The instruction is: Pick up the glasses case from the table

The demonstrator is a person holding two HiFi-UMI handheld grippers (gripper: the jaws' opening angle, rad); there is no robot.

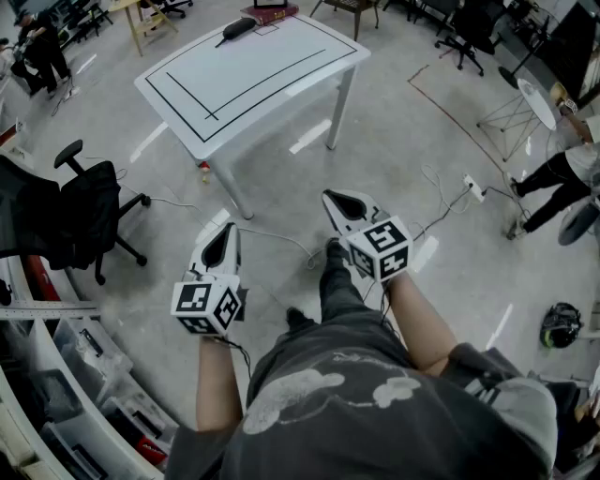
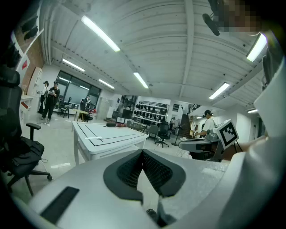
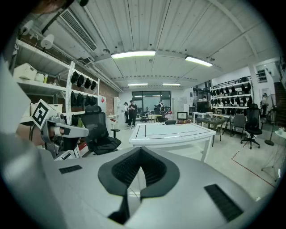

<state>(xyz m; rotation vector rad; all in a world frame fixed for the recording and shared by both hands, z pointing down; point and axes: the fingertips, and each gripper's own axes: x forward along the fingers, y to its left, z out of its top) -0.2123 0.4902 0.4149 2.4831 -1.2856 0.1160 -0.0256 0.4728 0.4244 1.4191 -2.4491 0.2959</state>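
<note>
Your left gripper [image 2: 142, 151] has its jaws pressed together with nothing between them. Ahead of it and a little to its left stands the white table [image 2: 117, 142], well apart from the jaws. The dark glasses case [image 2: 111, 124] lies at the table's far end.

Dark glasses case [image 1: 237, 27] — apparently closed — on far edge of table [image 1: 281, 70].

A white table [image 1: 281, 66] is standing on the grey floor [image 1: 394, 159]. Black tape lines [image 1: 246, 89] are running across the table's top. A dark glasses case [image 1: 239, 27] is lying at the table's far edge, just beside a flat red thing [image 1: 269, 13] at the far corner.
</note>
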